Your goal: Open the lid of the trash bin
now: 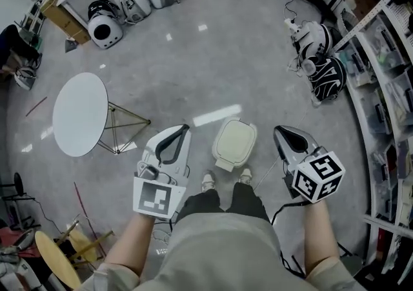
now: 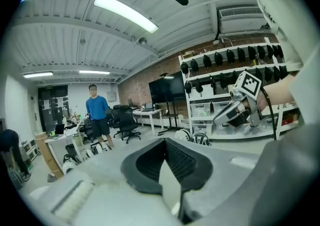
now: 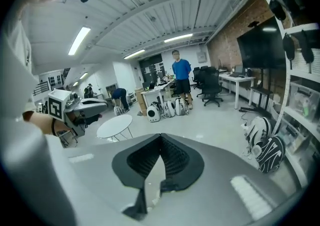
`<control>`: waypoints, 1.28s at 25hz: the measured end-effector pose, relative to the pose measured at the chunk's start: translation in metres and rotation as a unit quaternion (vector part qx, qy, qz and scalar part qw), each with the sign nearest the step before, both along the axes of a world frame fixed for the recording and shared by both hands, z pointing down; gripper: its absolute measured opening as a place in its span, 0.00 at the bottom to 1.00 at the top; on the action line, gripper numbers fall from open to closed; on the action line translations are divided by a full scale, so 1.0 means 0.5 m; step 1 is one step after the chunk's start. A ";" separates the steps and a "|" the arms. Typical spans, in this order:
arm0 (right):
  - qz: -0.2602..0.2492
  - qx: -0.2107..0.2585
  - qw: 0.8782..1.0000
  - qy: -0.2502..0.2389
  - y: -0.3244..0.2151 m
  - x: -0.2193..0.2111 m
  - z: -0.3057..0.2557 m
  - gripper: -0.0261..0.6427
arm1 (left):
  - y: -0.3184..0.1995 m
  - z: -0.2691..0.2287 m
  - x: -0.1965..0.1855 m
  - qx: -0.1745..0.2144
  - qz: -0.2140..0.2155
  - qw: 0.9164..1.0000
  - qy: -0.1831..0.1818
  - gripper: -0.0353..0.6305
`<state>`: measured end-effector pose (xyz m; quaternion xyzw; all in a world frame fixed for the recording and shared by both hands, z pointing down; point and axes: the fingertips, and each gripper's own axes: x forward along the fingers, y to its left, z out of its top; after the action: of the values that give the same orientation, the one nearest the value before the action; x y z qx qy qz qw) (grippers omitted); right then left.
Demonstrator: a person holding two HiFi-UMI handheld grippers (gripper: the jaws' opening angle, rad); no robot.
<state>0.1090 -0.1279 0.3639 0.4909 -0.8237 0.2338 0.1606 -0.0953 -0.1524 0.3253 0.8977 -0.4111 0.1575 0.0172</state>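
The trash bin (image 1: 235,143) stands on the grey floor just ahead of the person's shoes, and its cream lid is down. My left gripper (image 1: 185,130) hovers to the bin's left and my right gripper (image 1: 278,130) to its right; both are raised and apart from it. The two grippers are shut, with nothing between their black fingers. The bin is out of sight in both gripper views, which look across the room. In the left gripper view my left gripper (image 2: 164,141) faces the right gripper (image 2: 240,104). The right gripper (image 3: 160,136) sees the left gripper (image 3: 75,105).
A round white table (image 1: 80,113) on wire legs stands left of the bin. Black-and-white backpacks (image 1: 324,67) lie by the shelving (image 1: 387,96) on the right. White carriers (image 1: 104,28) sit at the far left, a wooden stool (image 1: 55,259) near left. A person in blue (image 3: 181,75) stands far off.
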 end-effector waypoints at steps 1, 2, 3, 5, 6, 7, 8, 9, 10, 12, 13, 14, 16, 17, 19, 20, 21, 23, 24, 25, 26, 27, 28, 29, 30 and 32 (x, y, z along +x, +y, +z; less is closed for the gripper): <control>-0.012 -0.012 1.000 0.002 -0.017 0.004 0.023 0.04 | -0.011 0.015 0.003 -0.007 -0.006 1.000 -0.002 0.06; -0.024 -0.024 0.999 0.003 -0.035 0.010 0.047 0.04 | -0.021 0.029 0.007 -0.016 -0.013 1.000 -0.005 0.06; -0.035 -0.036 0.999 0.005 -0.053 0.017 0.072 0.04 | -0.030 0.044 0.011 -0.024 -0.019 0.999 -0.008 0.06; -0.052 -0.058 0.997 0.007 -0.087 0.035 0.129 0.04 | -0.047 0.079 0.023 -0.034 -0.027 0.999 -0.019 0.06; -0.059 -0.069 0.996 0.008 -0.103 0.044 0.161 0.04 | -0.056 0.098 0.031 -0.036 -0.028 0.999 -0.025 0.06; -0.065 -0.080 0.995 0.010 -0.117 0.052 0.193 0.04 | -0.065 0.117 0.038 -0.039 -0.030 0.998 -0.029 0.06; -0.071 -0.091 0.993 0.012 -0.131 0.058 0.226 0.04 | -0.075 0.136 0.045 -0.040 -0.030 0.998 -0.034 0.06; -0.079 -0.102 0.992 0.015 -0.144 0.063 0.259 0.04 | -0.087 0.156 0.051 -0.038 -0.027 0.998 -0.041 0.06; -0.087 -0.113 0.990 0.019 -0.155 0.065 0.292 0.04 | -0.097 0.176 0.056 -0.039 -0.024 0.998 -0.047 0.06; -0.105 -0.135 0.985 0.029 -0.173 0.066 0.361 0.04 | -0.115 0.222 0.066 -0.054 -0.027 0.997 -0.051 0.06; -0.114 -0.145 0.982 0.034 -0.180 0.067 0.397 0.04 | -0.123 0.249 0.071 -0.063 -0.029 0.996 -0.054 0.06; -0.122 -0.154 0.980 0.040 -0.186 0.069 0.433 0.04 | -0.129 0.278 0.076 -0.067 -0.027 0.996 -0.061 0.06; -0.136 -0.172 0.974 0.050 -0.196 0.074 0.505 0.04 | -0.140 0.338 0.084 -0.075 -0.021 0.994 -0.078 0.06; -0.141 -0.181 0.972 0.052 -0.202 0.077 0.540 0.04 | -0.144 0.368 0.086 -0.084 -0.022 0.993 -0.083 0.06; -0.147 -0.199 0.967 0.055 -0.212 0.081 0.609 0.04 | -0.149 0.429 0.089 -0.105 -0.025 0.990 -0.086 0.06; -0.150 -0.207 0.965 0.057 -0.215 0.083 0.643 0.04 | -0.150 0.458 0.088 -0.115 -0.027 0.989 -0.087 0.06; -0.153 -0.215 0.963 0.060 -0.218 0.085 0.677 0.04 | -0.150 0.487 0.088 -0.123 -0.028 0.988 -0.088 0.06; -0.157 -0.229 0.958 0.069 -0.222 0.090 0.747 0.04 | -0.148 0.543 0.085 -0.139 -0.031 0.986 -0.093 0.06; -0.159 -0.236 0.956 0.074 -0.223 0.092 0.781 0.04 | -0.148 0.571 0.082 -0.146 -0.032 0.984 -0.094 0.06; -0.162 -0.243 0.953 0.079 -0.224 0.093 0.814 0.04 | -0.147 0.599 0.080 -0.153 -0.033 0.983 -0.095 0.06; -0.164 -0.249 0.951 0.084 -0.224 0.094 0.847 0.04 | -0.146 0.627 0.078 -0.160 -0.033 0.982 -0.096 0.06; -0.167 -0.256 0.948 0.089 -0.222 0.095 0.880 0.04 | -0.144 0.656 0.077 -0.167 -0.033 0.981 -0.096 0.06; -0.170 -0.261 0.945 0.094 -0.220 0.097 0.912 0.04 | -0.142 0.684 0.078 -0.173 -0.032 0.980 -0.096 0.06; -0.173 -0.266 0.943 0.100 -0.219 0.099 0.943 0.04 | -0.141 0.711 0.078 -0.177 -0.031 0.979 -0.097 0.06; -0.175 -0.269 0.941 0.107 -0.220 0.102 0.972 0.04 | -0.140 0.737 0.079 -0.181 -0.030 0.978 -0.097 0.06; -0.183 -0.273 0.937 0.118 -0.225 0.108 1.022 0.04 | -0.140 0.784 0.077 -0.189 -0.031 0.977 -0.099 0.06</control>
<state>0.1629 -0.2403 0.8749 0.2928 -0.7792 0.3566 0.4243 -0.0567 -0.2224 0.7171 0.8454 -0.4009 0.3193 0.1503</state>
